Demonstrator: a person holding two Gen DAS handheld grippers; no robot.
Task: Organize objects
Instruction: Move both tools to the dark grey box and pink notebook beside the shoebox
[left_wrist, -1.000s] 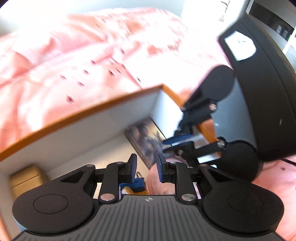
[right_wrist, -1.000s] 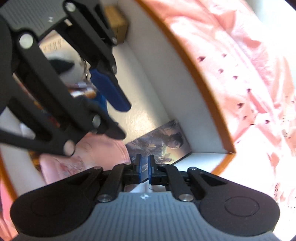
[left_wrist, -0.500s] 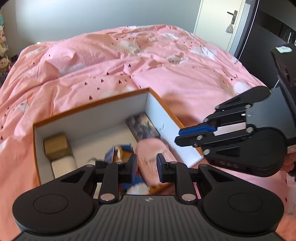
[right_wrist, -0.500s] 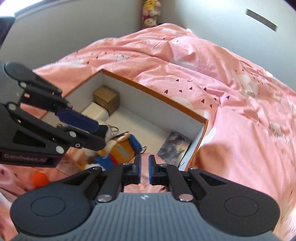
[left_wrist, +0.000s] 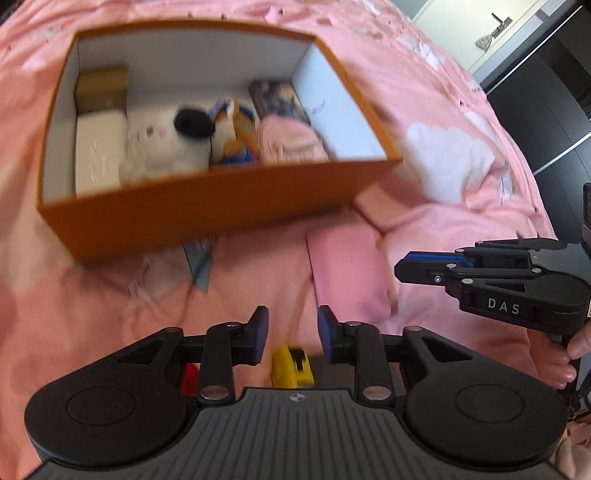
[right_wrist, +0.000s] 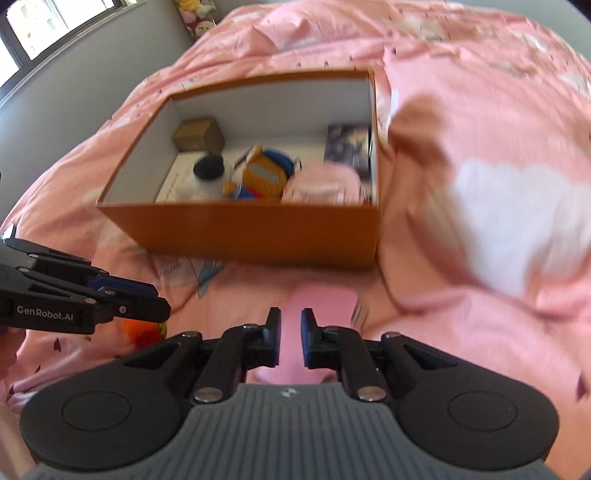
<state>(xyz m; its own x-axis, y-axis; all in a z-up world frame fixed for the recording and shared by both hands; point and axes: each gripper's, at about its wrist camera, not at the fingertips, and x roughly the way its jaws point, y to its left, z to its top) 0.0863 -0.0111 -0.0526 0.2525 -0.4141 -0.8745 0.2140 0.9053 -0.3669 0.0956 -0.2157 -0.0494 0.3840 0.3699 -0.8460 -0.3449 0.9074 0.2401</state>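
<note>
Left wrist view: one orange box (left_wrist: 207, 218) is seen on the pink bedspread (left_wrist: 461, 122), its top uncovered. Six things can be counted inside it: one brown cube (left_wrist: 101, 86) in the far left corner, one white flat box (left_wrist: 96, 155) near it, one white plush with a black patch (left_wrist: 166, 147), one orange and blue plush toy (left_wrist: 236, 136), one pink bundle (left_wrist: 291, 142), and one dark picture card (left_wrist: 277, 98) against the right wall. On the near side of the box one pink flat item (left_wrist: 347, 273) is laid on the bedspread, with some printed paper (left_wrist: 199, 266) to its left; the blur prevents a sheet count. One yellow object (left_wrist: 291, 365) and one red object (left_wrist: 190, 374) are glimpsed just under the left gripper (left_wrist: 290, 338), whose jaws are parting with nothing pinched between them. The right gripper (left_wrist: 406, 267) is seen at the right edge, gripped by a hand (left_wrist: 565, 354).

In the right wrist view the same orange box (right_wrist: 258, 229) is found far of centre. The right gripper (right_wrist: 290, 341) is held over the pink flat item (right_wrist: 317, 306); its jaws are parting narrowly and no pad is pressed on it. One orange round object (right_wrist: 142, 334) is partly hidden beneath the left gripper (right_wrist: 147, 302).
</note>
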